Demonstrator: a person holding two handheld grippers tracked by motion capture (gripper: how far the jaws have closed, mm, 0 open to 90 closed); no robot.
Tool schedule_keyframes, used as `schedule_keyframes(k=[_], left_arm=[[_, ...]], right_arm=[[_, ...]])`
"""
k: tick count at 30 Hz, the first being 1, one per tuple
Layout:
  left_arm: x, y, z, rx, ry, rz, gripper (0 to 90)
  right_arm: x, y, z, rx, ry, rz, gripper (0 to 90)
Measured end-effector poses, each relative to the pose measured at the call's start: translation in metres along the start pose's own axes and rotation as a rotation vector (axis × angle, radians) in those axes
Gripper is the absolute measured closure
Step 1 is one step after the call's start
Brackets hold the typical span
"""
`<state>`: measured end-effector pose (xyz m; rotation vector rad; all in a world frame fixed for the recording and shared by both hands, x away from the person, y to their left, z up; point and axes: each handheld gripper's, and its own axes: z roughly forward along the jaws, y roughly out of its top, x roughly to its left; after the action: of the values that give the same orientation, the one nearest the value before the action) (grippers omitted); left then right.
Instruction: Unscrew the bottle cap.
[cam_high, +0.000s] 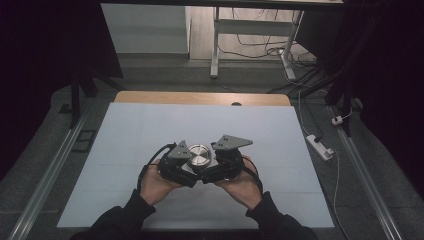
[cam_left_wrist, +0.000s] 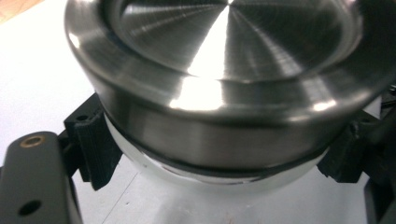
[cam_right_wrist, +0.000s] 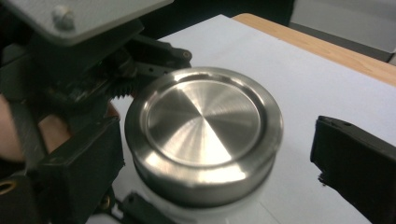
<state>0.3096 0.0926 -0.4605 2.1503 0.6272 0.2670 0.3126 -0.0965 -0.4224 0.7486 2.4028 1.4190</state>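
lidded steel tin (cam_high: 199, 155) sits between both grippers; left gripper (cam_high: 186, 169) pinches its base, right gripper (cam_high: 216, 167) spread around it.

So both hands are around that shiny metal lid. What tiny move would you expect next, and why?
Probably the right gripper closes on the metal lid. The left gripper already seems to clamp the white container just under the lid, while in the right gripper view the black jaws stand apart on either side of the lid, one with a clear gap. Gripping it would let the person twist it off.
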Motion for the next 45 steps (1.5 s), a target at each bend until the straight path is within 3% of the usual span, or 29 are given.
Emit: schedule_keyframes(k=[6,9,15,18,21,29,32,35,38,41,45], left_arm=[[-0.002,0.001,0.002,0.004,0.01,-0.01,15.3],[-0.003,0.001,0.003,0.003,0.002,-0.013,15.3],[0.0,0.001,0.0,-0.004,-0.048,0.007,15.3],[0.002,0.002,-0.003,-0.009,-0.091,0.029,15.3],[0.002,0.002,-0.005,-0.009,-0.116,0.044,15.4],[0.002,0.002,-0.007,-0.016,-0.242,0.115,15.3],[0.002,0.002,-0.007,-0.01,-0.271,0.139,15.3],[0.001,0.002,-0.006,-0.007,-0.276,0.145,15.3],[0.002,0.002,-0.006,-0.016,-0.238,0.115,15.3],[0.006,0.001,-0.008,-0.02,-0.18,0.068,15.3],[0.009,-0.001,-0.008,-0.021,-0.105,0.016,15.3]], right_arm=[[0.004,0.0,0.006,0.003,-0.037,0.003,6.9],[0.004,-0.001,0.006,-0.01,-0.018,0.017,16.2],[0.003,0.0,0.004,-0.01,0.024,-0.001,17.6],[-0.001,0.001,0.001,-0.012,0.082,-0.029,17.6],[-0.007,0.003,-0.001,-0.006,0.162,-0.048,17.6],[-0.024,0.003,-0.004,-0.012,0.384,-0.137,17.5],[-0.03,0.001,-0.003,-0.014,0.469,-0.16,17.5],[-0.033,0.0,-0.002,-0.015,0.517,-0.168,17.3],[-0.032,0.0,-0.001,-0.01,0.501,-0.121,8.2],[-0.026,0.006,-0.004,0.009,0.428,-0.095,1.6],[-0.02,0.01,-0.008,0.016,0.284,-0.036,1.1]])
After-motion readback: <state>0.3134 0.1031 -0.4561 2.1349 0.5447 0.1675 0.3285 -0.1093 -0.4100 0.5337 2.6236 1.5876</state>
